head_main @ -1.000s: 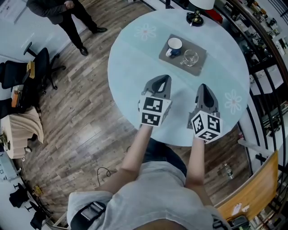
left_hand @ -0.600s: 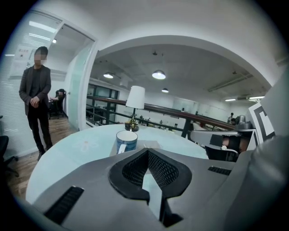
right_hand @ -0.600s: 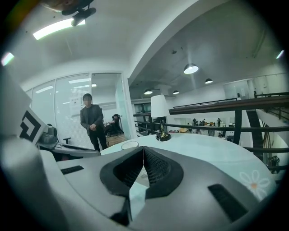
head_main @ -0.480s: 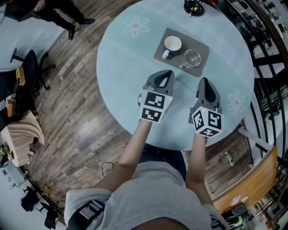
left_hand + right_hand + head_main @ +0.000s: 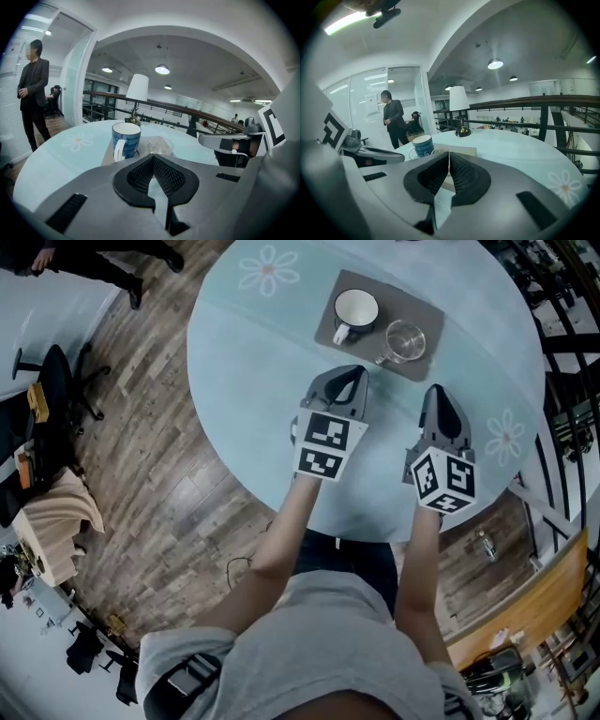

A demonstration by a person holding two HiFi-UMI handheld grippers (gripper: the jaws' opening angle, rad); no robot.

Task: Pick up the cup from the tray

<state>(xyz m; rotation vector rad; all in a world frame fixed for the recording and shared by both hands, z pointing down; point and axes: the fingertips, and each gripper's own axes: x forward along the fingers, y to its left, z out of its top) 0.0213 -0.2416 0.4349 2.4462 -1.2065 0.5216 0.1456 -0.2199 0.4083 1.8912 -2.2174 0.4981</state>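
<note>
A blue mug with a white inside (image 5: 355,312) (image 5: 125,139) (image 5: 423,144) and a clear glass cup (image 5: 404,340) (image 5: 161,145) stand side by side on a flat grey tray (image 5: 418,311) at the far side of a round pale-blue table (image 5: 253,371). My left gripper (image 5: 352,374) (image 5: 153,157) hovers just short of the tray's near edge, below the mug, shut and holding nothing. My right gripper (image 5: 435,392) (image 5: 448,153) is to its right, below and right of the glass, also shut and holding nothing.
White daisy prints mark the table at the far left (image 5: 268,268) and right (image 5: 504,439). A table lamp (image 5: 137,93) (image 5: 461,108) stands beyond the tray. A person in dark clothes (image 5: 32,93) stands on the wooden floor (image 5: 159,427) left of the table. Black railings (image 5: 567,343) run along the right.
The head view has shifted, so the table and tray sit higher in frame. Both grippers have edged closer to the tray's near edge and stay shut.
</note>
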